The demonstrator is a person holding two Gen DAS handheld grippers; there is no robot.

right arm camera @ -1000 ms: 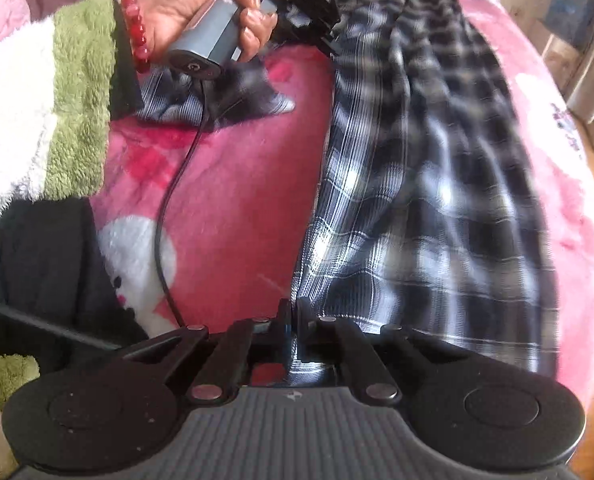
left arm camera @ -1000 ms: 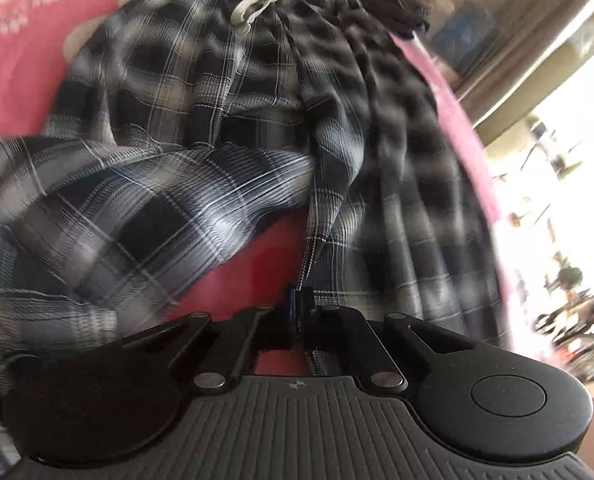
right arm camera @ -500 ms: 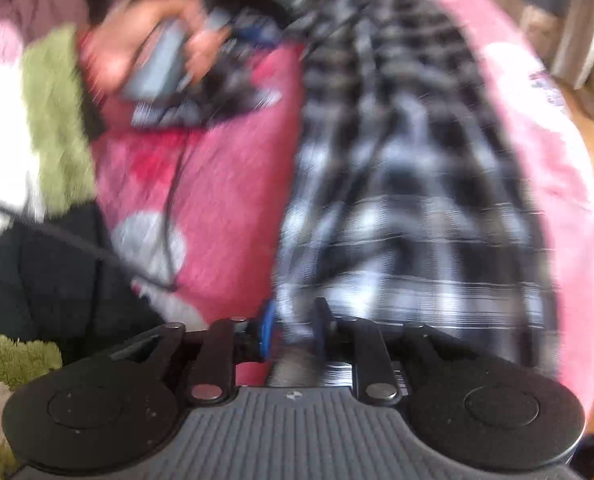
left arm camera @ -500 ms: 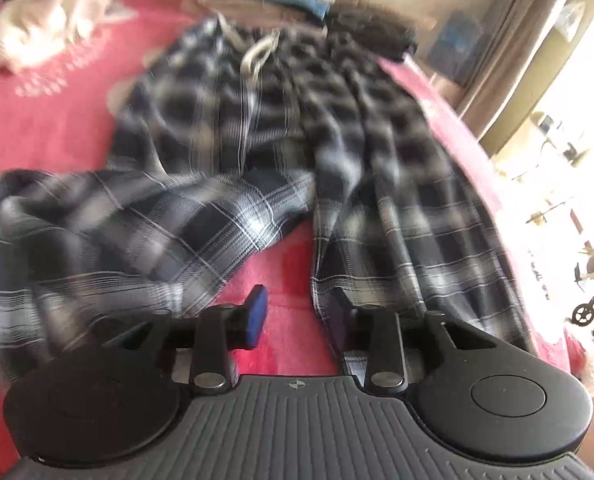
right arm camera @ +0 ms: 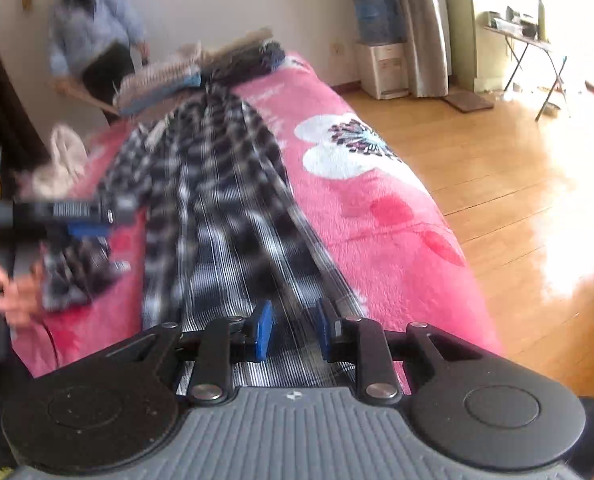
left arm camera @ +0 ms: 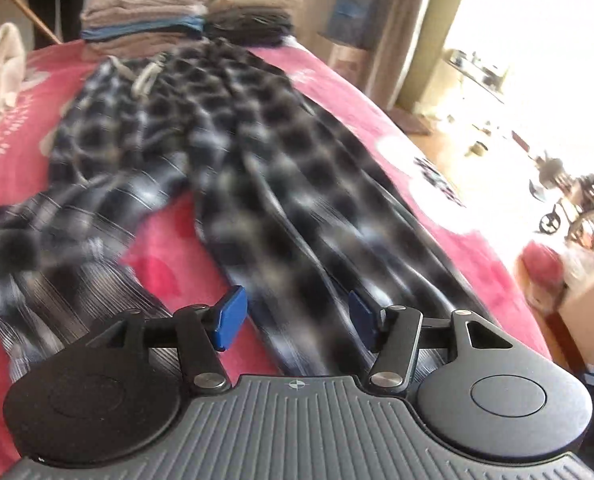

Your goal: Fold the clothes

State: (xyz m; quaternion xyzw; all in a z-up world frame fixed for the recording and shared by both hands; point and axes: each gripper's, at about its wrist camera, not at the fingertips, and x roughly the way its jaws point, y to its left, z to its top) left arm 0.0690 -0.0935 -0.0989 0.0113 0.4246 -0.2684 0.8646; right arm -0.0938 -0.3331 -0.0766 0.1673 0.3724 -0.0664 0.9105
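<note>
**Both tools let go of the trouser leg**

The left tool has just been opening; its jaws stand well apart with nothing gripped. The right tool has also just parted its jaws, narrowly, and holds nothing. A second ago each pinched the hem. The plaid trousers now lie flat along the pink bed, one leg straight, the other bent aside. Judging by this, the leg is laid out and folding comes next. No containers show; folded clothes are stacked at the bed's far end.
</note>
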